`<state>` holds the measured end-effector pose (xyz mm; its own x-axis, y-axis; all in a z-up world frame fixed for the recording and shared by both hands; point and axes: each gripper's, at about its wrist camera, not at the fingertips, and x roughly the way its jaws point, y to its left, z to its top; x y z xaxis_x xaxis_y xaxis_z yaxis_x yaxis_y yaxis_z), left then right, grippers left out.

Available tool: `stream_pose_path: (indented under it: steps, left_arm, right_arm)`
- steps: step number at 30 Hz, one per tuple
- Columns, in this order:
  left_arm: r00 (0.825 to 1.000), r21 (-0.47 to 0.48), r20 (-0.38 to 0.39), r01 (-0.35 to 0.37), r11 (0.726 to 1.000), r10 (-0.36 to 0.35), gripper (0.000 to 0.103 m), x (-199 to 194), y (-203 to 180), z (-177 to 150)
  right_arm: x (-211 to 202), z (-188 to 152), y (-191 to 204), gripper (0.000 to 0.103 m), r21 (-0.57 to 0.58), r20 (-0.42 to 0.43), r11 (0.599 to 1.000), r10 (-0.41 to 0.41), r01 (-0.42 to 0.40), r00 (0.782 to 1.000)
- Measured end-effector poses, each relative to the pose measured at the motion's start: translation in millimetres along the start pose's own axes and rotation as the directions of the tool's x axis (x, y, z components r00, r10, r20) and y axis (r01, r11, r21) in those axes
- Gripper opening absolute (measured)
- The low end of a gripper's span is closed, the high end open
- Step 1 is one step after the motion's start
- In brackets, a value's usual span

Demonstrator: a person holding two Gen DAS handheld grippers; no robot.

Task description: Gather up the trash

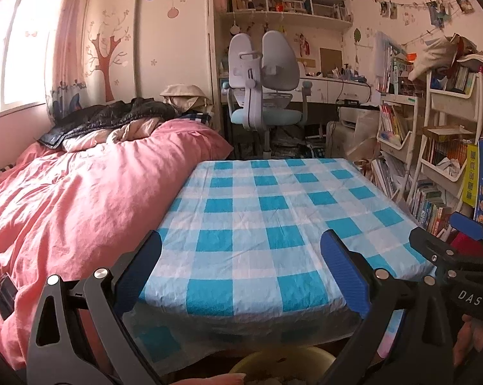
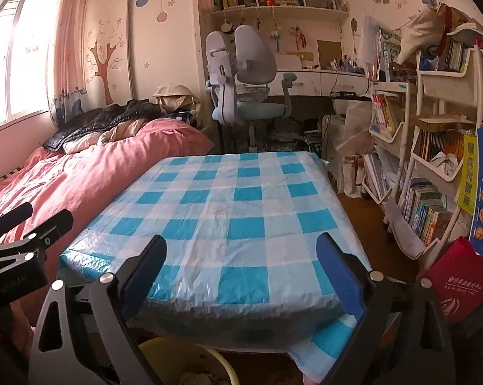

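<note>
Left wrist view has the left tool (image 1: pixel 241 269) in the lower middle of the frame, its two blue-padded fingers spread wide and released, nothing between them. Behind them stretches the tabletop (image 1: pixel 273 211) under a blue-and-white checked cloth. At the bottom edge, below the tabletop's near rim, sits a yellow bin (image 1: pixel 283 364) with pale crumpled trash (image 1: pixel 286 380) inside, only partly seen. The right tool (image 1: pixel 456 240) enters at the right edge of that frame, beside a red bag (image 1: pixel 469 245). A pink bed (image 1: pixel 74 199) fills the left half, and a grey desk chair (image 1: pixel 263 80) stands at upper centre, bookshelves (image 1: pixel 434 160) at the right.

Right wrist view shows the right tool (image 2: pixel 241 266) at lower centre, likewise spread apart and gripping nothing, over the near edge of the tabletop (image 2: pixel 235 205). The yellow bin (image 2: pixel 222 362) lies at the bottom, left of centre, with greyish trash (image 2: pixel 193 378) in it. The left tool (image 2: pixel 29 221) shows at the left edge, the red bag (image 2: pixel 453 288) at lower right
</note>
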<state>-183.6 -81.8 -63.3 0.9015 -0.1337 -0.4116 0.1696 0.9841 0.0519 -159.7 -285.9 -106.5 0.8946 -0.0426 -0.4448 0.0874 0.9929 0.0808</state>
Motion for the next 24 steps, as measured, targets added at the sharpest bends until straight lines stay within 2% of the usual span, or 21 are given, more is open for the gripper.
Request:
stream_pose_path:
  steps: [15, 20, 24]
  left_arm:
    - [0.999, 0.014, 0.039, -0.009, 1.0, 0.008, 0.096, -5, -4, 2]
    - [0.999, 0.056, 0.045, 0.012, 0.998, -0.015, 0.096, -7, -11, 4]
    - [1.0, 0.049, 0.011, -0.001, 0.999, 0.001, 0.096, 3, -8, 8]
  right_arm:
    - [2, -1, 3, 0.091, -0.001, -0.004, 1.0, 0.004, -0.004, 1.0]
    - [5, 0, 5, 0.091, 0.002, -0.01, 1.0, 0.013, -0.013, 1.0]
    - [10, 3, 4, 0.091, 0.012, -0.019, 1.0, 0.021, -0.021, 1.0]
